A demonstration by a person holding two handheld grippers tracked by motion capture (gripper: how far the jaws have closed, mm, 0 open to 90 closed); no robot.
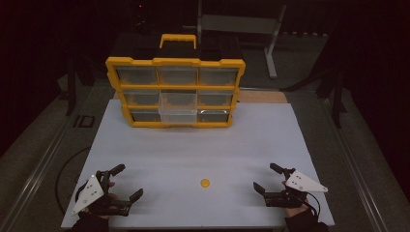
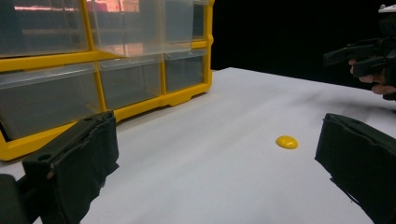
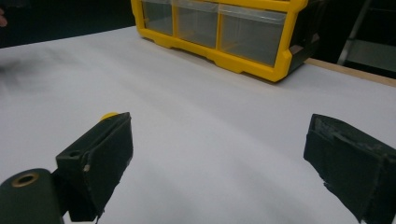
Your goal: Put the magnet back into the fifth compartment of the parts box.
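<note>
A small yellow round piece (image 1: 205,182) lies on the white table (image 1: 193,145) near its front edge, between the two grippers. In the left gripper view the yellow piece (image 2: 286,142) sits on the table ahead of the jaws. In the right gripper view the yellow piece (image 3: 109,115) peeks out behind the left jaw. My left gripper (image 1: 128,181) rests at the front left, open and empty. At the front right my right gripper (image 1: 267,177) stands open and empty too. A yellow drawer cabinet (image 1: 175,92) with clear drawers stands at the back; its middle drawer (image 1: 178,107) is pulled out.
The cabinet (image 2: 93,84) rises close on the left of the left gripper view, where the right gripper (image 2: 359,53) and its hand appear far off. The cabinet (image 3: 219,32) stands at the far end in the right gripper view. Dark floor and a metal frame (image 1: 270,43) lie beyond the table.
</note>
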